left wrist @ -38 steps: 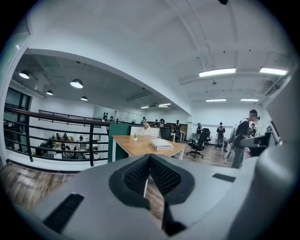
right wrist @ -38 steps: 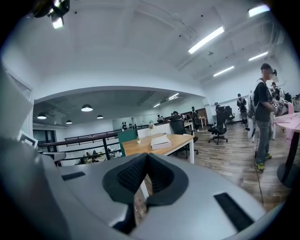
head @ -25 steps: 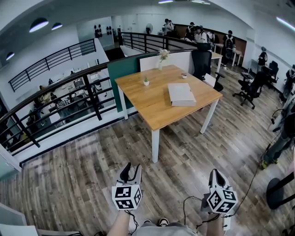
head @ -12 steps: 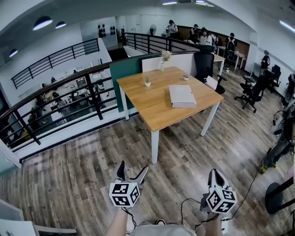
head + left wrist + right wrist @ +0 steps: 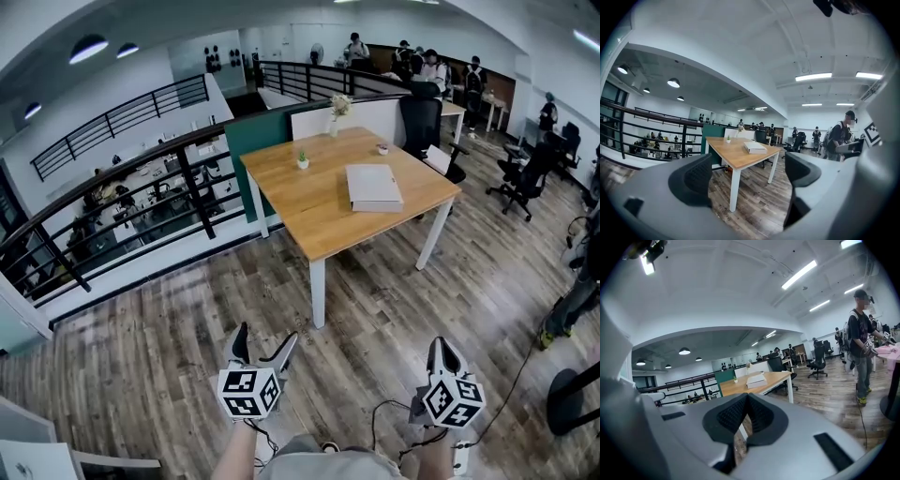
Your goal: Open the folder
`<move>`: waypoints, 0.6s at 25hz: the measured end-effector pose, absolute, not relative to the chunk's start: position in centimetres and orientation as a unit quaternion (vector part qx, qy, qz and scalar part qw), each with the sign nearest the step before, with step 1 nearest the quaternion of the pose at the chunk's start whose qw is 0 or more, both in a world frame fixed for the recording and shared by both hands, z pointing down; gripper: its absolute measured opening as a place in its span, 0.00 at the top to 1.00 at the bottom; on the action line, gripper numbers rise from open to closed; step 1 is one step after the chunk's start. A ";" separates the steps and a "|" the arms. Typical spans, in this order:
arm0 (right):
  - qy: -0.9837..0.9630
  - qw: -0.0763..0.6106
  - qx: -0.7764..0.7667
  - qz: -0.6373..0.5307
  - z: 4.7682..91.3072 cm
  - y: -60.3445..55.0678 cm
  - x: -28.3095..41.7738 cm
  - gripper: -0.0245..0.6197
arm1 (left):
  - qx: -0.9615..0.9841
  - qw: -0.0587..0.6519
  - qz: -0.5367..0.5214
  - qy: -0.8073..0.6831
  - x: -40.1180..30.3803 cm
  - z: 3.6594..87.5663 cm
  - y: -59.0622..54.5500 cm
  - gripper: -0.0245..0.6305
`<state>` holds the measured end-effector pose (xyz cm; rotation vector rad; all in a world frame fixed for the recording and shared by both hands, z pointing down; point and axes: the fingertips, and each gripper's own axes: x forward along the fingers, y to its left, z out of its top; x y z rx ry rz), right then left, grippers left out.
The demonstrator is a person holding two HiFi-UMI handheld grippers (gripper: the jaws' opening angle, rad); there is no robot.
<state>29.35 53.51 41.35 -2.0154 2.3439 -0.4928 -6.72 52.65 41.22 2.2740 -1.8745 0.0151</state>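
The folder (image 5: 373, 187), a pale closed binder, lies flat on the right half of the wooden table (image 5: 309, 211), well ahead of both grippers. It also shows small in the left gripper view as the folder (image 5: 754, 147) and in the right gripper view as the folder (image 5: 756, 379). My left gripper (image 5: 265, 336) hangs over the floor near the bottom edge. Its jaws are opening, spread wide with nothing between them; the left gripper (image 5: 747, 176) frames the table leg. My right gripper (image 5: 439, 343) is shut and empty, and the right gripper (image 5: 746, 397) has its pads meeting at the tips.
A small potted plant (image 5: 303, 160) and a flower vase (image 5: 335, 112) stand at the table's far side. A black office chair (image 5: 422, 122) is behind it. A black railing (image 5: 141, 183) runs along the left. A person (image 5: 860, 341) stands at the right; cables lie on the wood floor.
The left gripper's jaws have spread from nearly closed to wide open. The table has come slightly nearer in the head view. The right gripper stays shut.
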 end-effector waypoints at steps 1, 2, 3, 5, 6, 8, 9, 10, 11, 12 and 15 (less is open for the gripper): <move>0.748 0.006 -0.643 -0.161 41.7 53.4 29.5 0.96 | 0.768 0.098 0.009 -0.633 -6.7 41.4 52.6 0.22; 0.748 0.005 -0.643 -0.164 41.9 53.2 29.6 0.96 | 0.767 0.098 0.012 -0.634 -6.6 41.6 52.4 0.22; 0.749 0.004 -0.642 -0.165 42.1 53.0 29.7 0.96 | 0.767 0.099 0.015 -0.634 -6.6 41.7 52.2 0.22; 0.747 0.002 -0.642 -0.169 42.6 52.5 29.9 0.96 | 0.766 0.101 0.019 -0.635 -6.6 42.1 51.6 0.22; 0.746 0.001 -0.643 -0.172 42.8 52.2 30.0 0.96 | 0.765 0.102 0.021 -0.635 -6.6 42.3 51.2 0.22; 0.743 0.003 -0.645 -0.180 43.2 51.3 30.3 0.96 | 0.765 0.103 0.022 -0.635 -6.6 42.6 50.1 0.22; 0.741 0.007 -0.646 -0.185 43.2 50.9 30.4 0.96 | 0.765 0.104 0.022 -0.635 -6.7 42.7 49.5 0.22; 0.739 0.012 -0.646 -0.191 43.3 50.4 30.5 0.96 | 0.765 0.105 0.020 -0.635 -6.8 42.8 48.8 0.22; 0.737 0.016 -0.647 -0.194 43.2 49.9 30.6 0.96 | 0.765 0.105 0.019 -0.635 -6.9 42.9 48.1 0.22; 0.736 0.018 -0.648 -0.195 43.1 49.4 30.6 0.96 | 0.765 0.107 0.017 -0.635 -7.0 43.0 47.3 0.22; 0.732 0.015 -0.654 -0.194 43.0 47.3 30.2 0.96 | 0.767 0.114 0.013 -0.631 -7.5 43.3 44.6 0.22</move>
